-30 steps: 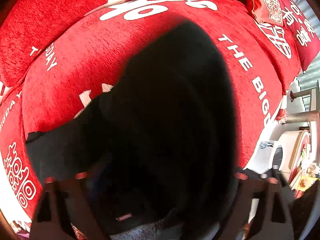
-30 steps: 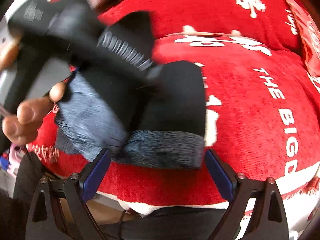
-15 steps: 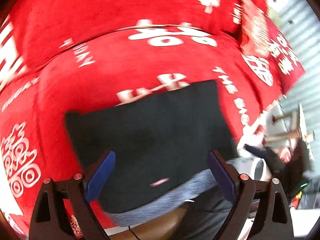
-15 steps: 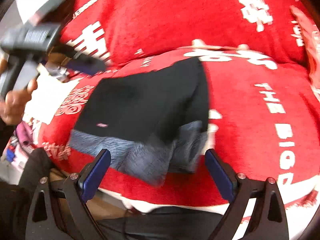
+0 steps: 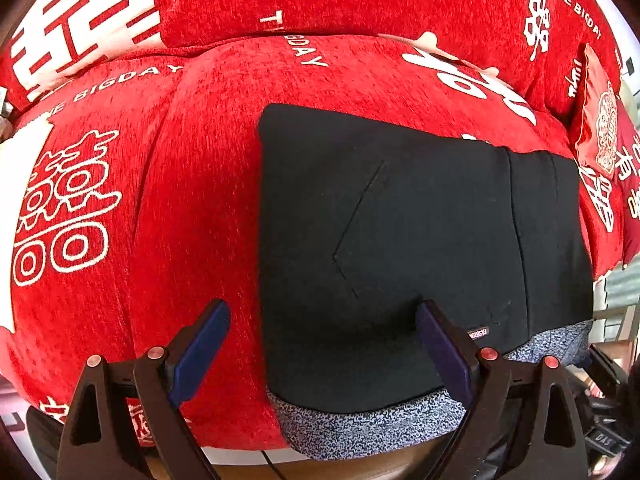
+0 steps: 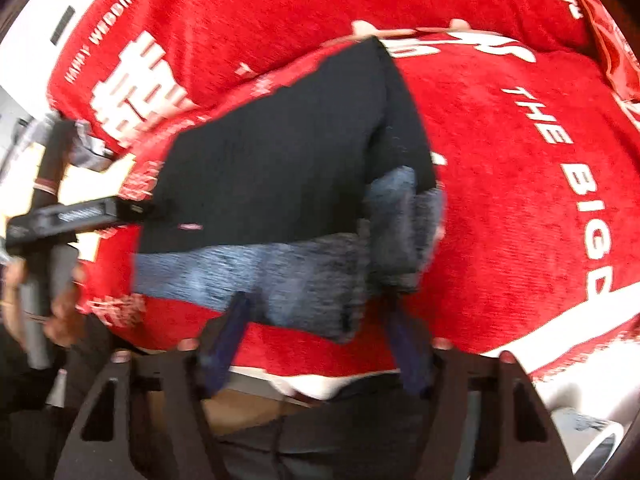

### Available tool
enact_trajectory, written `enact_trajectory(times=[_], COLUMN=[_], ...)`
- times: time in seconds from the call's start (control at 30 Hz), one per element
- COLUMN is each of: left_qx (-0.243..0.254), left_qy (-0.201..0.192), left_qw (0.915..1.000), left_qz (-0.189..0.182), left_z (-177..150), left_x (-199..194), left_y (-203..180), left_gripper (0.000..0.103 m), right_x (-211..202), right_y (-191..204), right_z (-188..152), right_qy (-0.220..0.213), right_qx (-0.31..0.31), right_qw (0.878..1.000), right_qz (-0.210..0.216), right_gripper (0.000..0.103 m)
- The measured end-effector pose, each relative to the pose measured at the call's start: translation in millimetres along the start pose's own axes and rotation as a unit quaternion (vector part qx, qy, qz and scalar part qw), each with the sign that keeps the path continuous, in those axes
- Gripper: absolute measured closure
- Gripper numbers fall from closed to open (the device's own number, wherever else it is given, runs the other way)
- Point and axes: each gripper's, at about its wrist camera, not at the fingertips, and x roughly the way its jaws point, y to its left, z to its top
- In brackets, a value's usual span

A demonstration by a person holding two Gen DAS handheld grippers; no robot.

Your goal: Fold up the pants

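Left tongs [image 5: 322,346] apart over folded pants [image 5: 420,240]; right tongs [image 6: 320,334] apart, motion-blurred; waistband [image 6: 280,276] smeared.

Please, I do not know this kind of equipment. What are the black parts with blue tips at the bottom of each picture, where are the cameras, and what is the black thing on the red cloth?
There is no robot. A person holds a hand tool in each hand, and each tool carries a camera looking forward along its two blue-padded fingers.

One picture is from the left gripper, the other from the right gripper. Both are open and hold nothing.

On the red sofa cover with white lettering lie the folded black pants with a speckled grey waistband. The right view is blurred; the person's left hand appears there, holding the other tool.
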Motion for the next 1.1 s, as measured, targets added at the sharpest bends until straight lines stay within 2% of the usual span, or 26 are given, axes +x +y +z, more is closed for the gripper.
enact_trajectory(times=[0.03, 0.07, 0.13, 0.17, 0.27, 0.33, 0.4, 0.47, 0.5, 0.53, 0.6, 0.63, 0.73, 0.8, 0.83, 0.87, 0.9, 0.97, 1.1], left_qx=[0.002, 0.004, 0.010, 0.014, 0.015, 0.014, 0.013, 0.016, 0.015, 0.009, 0.003, 0.000, -0.007, -0.015, -0.016, -0.016, -0.016, -0.014, -0.020], left_qy=[-0.001, -0.002, -0.002, -0.003, -0.018, -0.016, -0.006, 0.005, 0.007, 0.007, 0.007, 0.000, -0.028, -0.031, -0.034, -0.037, -0.041, -0.041, -0.017], left_qw=[1.0000, 1.0000, 0.9999, 0.9999, 0.9997, 0.9998, 0.9999, 0.9998, 0.9998, 0.9998, 0.9998, 0.9999, 0.9993, 0.9990, 0.9988, 0.9987, 0.9988, 0.9989, 0.9995], left_qz=[0.001, 0.002, 0.004, 0.005, 0.003, -0.005, -0.003, -0.005, -0.008, -0.014, -0.019, -0.017, -0.023, -0.027, -0.032, -0.031, -0.022, -0.017, -0.017], left_z=[1, 1, 1, 0, 1, 3, 3, 1, 0, -1, 0, 3, 16, 27, 36, 41, 48, 60, 78], left_x=[1, 0, -3, -7, -18, -18, -12, -2, 1, 0, -4, -9, -22, -23, -22, -21, -18, -11, 17], left_y=[-1, -2, -3, -2, 0, 0, -1, -2, -1, 1, 4, 5, 9, 6, 2, -2, -6, -12, -17], left_gripper=[0.009, 0.009, 0.009, 0.009, 0.009, 0.009, 0.009, 0.009, 0.009, 0.009, 0.009, 0.009, 0.009, 0.009, 0.009, 0.009, 0.009, 0.009, 0.009], right_x=[2, 4, 3, -4, -32, -37, -25, -2, 3, 3, -9, -16, -49, -58, -56, -53, -43, -13, 47], right_y=[2, 4, 3, 4, 13, 13, 6, -3, -4, -6, -9, -9, 5, 18, 29, 35, 45, 58, 57], right_z=[2, 7, 15, 18, 26, 29, 30, 27, 24, 21, 20, 21, 34, 49, 60, 70, 82, 106, 135], right_qy=[-0.002, -0.005, -0.010, -0.020, -0.062, -0.067, -0.047, 0.000, 0.009, 0.007, -0.005, -0.015, -0.082, -0.114, -0.128, -0.136, -0.138, -0.117, -0.068], right_qx=[0.003, 0.008, 0.021, 0.026, 0.019, 0.022, 0.035, 0.051, 0.053, 0.054, 0.058, 0.058, 0.013, -0.015, -0.039, -0.060, -0.084, -0.122, -0.172], right_qw=[1.000, 1.000, 1.000, 0.999, 0.998, 0.998, 0.998, 0.998, 0.997, 0.997, 0.997, 0.996, 0.990, 0.987, 0.985, 0.984, 0.982, 0.980, 0.974], right_qz=[0.000, -0.001, 0.002, 0.007, 0.010, -0.001, -0.017, -0.045, -0.048, -0.046, -0.055, -0.070, -0.117, -0.117, -0.108, -0.100, -0.096, -0.103, -0.129], right_gripper=[0.048, 0.061, 0.080, 0.083, 0.088, 0.089, 0.089, 0.089, 0.088, 0.087, 0.078, 0.066, 0.060, 0.042, 0.021, 0.013, 0.013, 0.013, 0.013])
